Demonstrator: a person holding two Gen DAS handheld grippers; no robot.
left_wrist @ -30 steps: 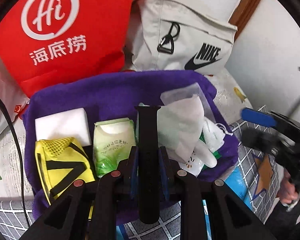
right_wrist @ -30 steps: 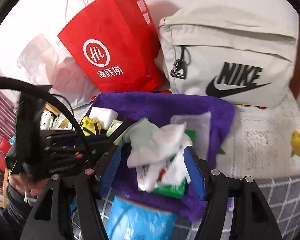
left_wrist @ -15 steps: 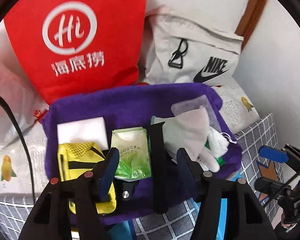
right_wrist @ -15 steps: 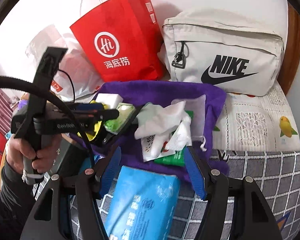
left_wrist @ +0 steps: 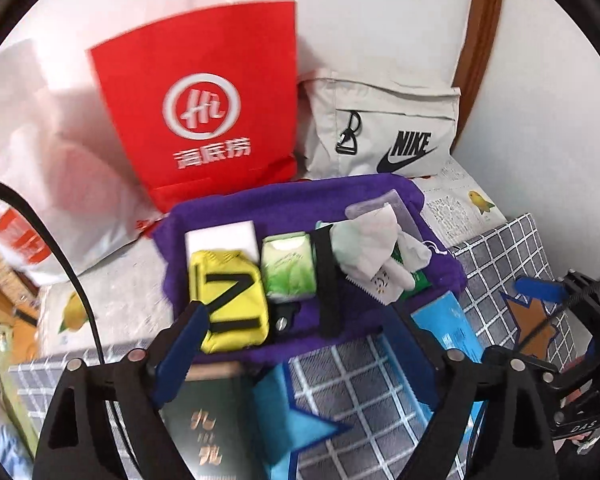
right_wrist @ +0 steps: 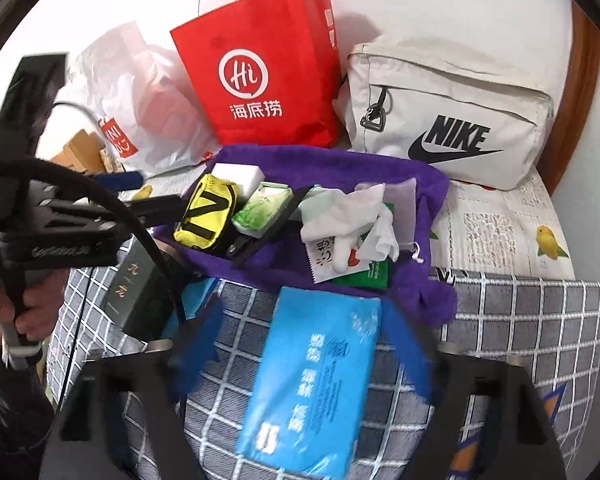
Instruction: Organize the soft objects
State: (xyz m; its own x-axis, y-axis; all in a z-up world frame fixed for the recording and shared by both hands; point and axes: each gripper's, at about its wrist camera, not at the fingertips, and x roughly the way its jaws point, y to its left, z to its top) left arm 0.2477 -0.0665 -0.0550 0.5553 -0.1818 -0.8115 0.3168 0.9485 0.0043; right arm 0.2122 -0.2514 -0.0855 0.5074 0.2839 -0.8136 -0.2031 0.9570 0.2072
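Observation:
A purple towel (left_wrist: 284,208) holds a white sponge (left_wrist: 220,236), a yellow pouch (left_wrist: 228,300), a green tissue pack (left_wrist: 288,268), a black strap (left_wrist: 326,280) and crumpled white gloves (left_wrist: 368,248) over small sachets. My left gripper (left_wrist: 300,344) hangs back from the towel's near edge, its jaws opening with nothing gripped. The jaws of my right gripper (right_wrist: 304,344) are opening too. A blue tissue pack (right_wrist: 312,380) lies on the checked cloth under the gap, and the pads do not touch it. The right wrist view shows the same towel (right_wrist: 340,168) from the right.
A red paper bag (left_wrist: 204,112), a pale Nike bag (left_wrist: 380,128) and a white plastic bag (left_wrist: 40,160) stand against the wall behind the towel. A dark green box (right_wrist: 136,284) lies left of the blue pack on the checked cloth (right_wrist: 520,320). A hand (right_wrist: 28,312) holds the left gripper.
The left gripper has let go of the black strap, which now lies on the towel. Both grippers have drawn back and up, and both sets of jaws stand wider.

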